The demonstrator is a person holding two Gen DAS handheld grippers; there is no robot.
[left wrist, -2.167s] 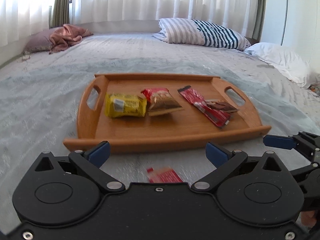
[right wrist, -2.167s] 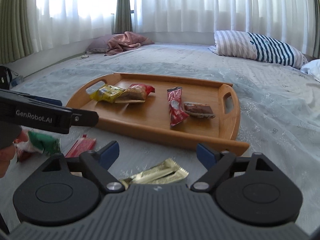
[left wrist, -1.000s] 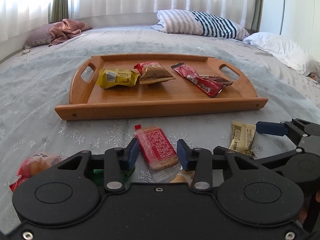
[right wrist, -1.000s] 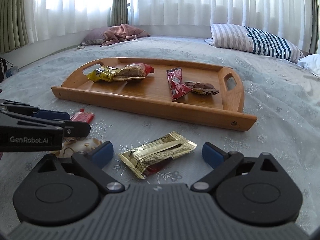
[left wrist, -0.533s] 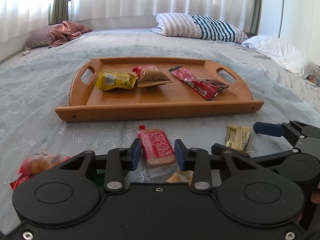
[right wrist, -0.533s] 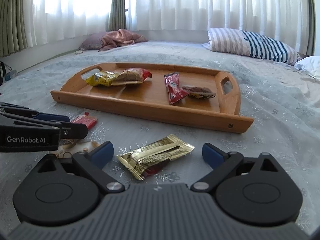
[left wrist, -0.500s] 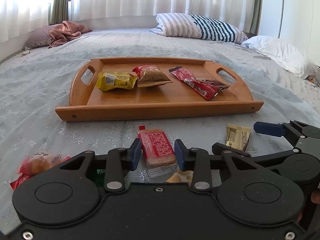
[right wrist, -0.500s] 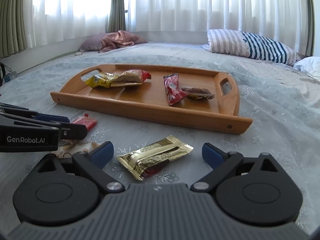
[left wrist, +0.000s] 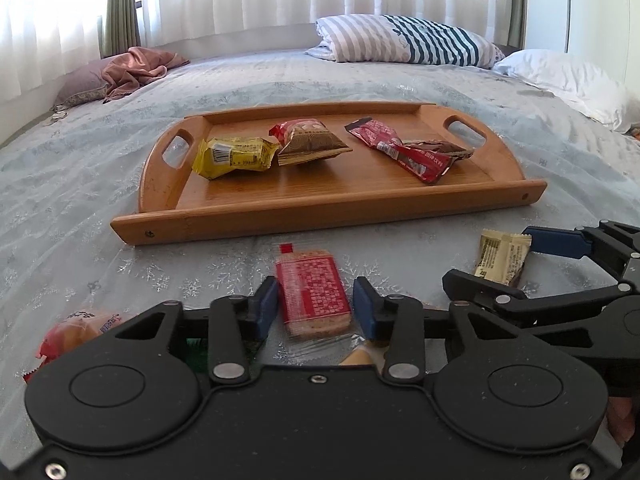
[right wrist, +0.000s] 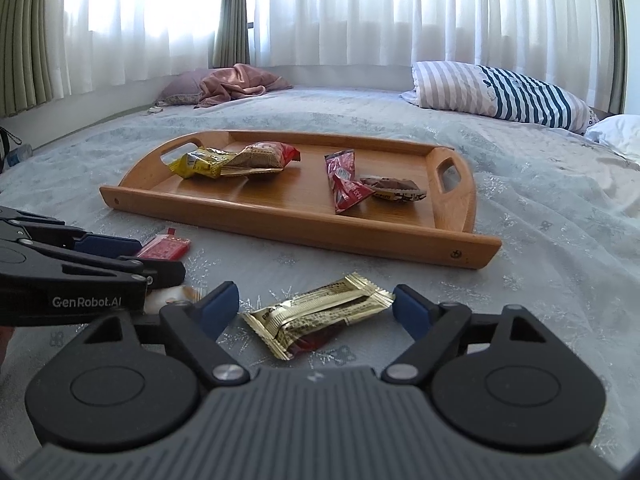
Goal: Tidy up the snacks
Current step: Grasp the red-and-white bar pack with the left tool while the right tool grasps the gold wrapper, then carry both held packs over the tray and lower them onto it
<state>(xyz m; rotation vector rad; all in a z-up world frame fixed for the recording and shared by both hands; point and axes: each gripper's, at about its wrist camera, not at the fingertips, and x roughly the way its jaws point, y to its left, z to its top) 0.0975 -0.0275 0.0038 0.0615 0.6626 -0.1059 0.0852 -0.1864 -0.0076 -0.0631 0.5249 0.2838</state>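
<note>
**Two grippers at loose snacks in front of the tray**

Bed (left wrist: 360, 80) with a pale patterned cover fills both views. Wooden tray (left wrist: 328, 216) lies at 12 o'clock from both grippers, carrying four packets: yellow packet (left wrist: 234, 157), brown-and-red packet (left wrist: 310, 142), long red packet (left wrist: 404, 154), dark brown packet (left wrist: 438, 148).

Left gripper (left wrist: 314, 306): jaws drawn in on the red biscuit pack (left wrist: 312, 294), pads at its 3 and 9 o'clock sides, gripping it.

Right gripper (right wrist: 316, 308): jaws closing, the gold wrapper (right wrist: 320, 314) lies between them on the cover; left pad apart from it, right pad just at its end, no press visible.

Orange-red packet (left wrist: 76, 330) sits at 9 o'clock, partly hidden.
</note>
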